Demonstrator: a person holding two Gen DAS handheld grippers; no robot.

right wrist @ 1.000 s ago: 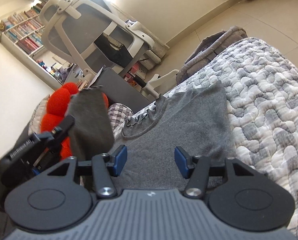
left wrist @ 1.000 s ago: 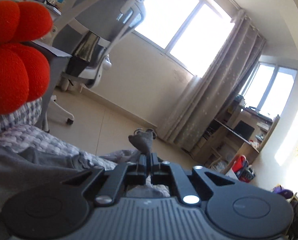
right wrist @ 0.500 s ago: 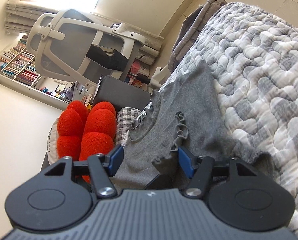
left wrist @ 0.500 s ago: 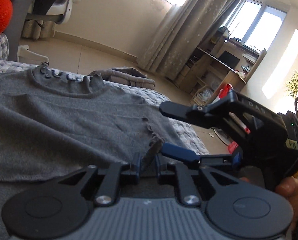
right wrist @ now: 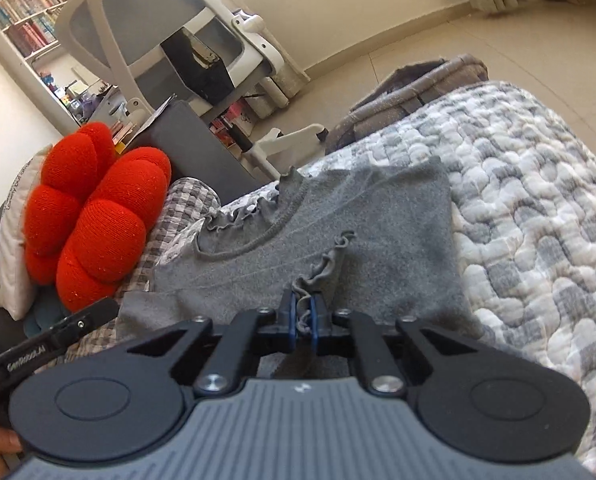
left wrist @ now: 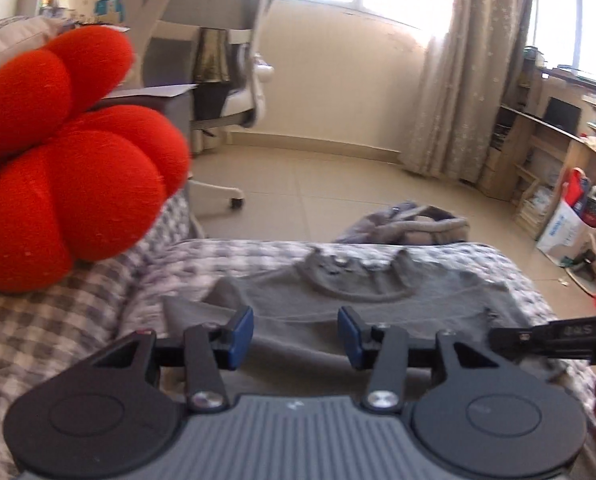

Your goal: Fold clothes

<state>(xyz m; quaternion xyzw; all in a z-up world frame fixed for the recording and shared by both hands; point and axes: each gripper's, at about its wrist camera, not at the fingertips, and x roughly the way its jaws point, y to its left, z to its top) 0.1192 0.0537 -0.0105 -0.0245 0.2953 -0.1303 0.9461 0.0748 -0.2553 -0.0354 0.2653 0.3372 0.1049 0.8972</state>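
A grey knit top [right wrist: 378, 216] with a ruffled neckline lies flat on the quilted bed [right wrist: 538, 208], one sleeve folded across its body. My right gripper [right wrist: 303, 322] is closing, and its blue pads pinch the ruffled sleeve cuff [right wrist: 326, 264]. In the left wrist view the same top [left wrist: 418, 304] spreads out ahead of my left gripper [left wrist: 295, 336]. That gripper's jaws are opening above the near hem with nothing between them. One black finger of the right gripper [left wrist: 554, 336] pokes in from the right edge.
A red puffy cushion [left wrist: 66, 168] rests on a checked pillow [left wrist: 58, 340] at the left. A white office chair [right wrist: 170, 40] and a dark side table [right wrist: 194, 148] stand beyond the bed. Crumpled grey clothes [left wrist: 410, 224] hang at the bed's far edge.
My left gripper let go of the ruffled cuff, opened and swung back toward the red cushion. My right gripper shut on that cuff.
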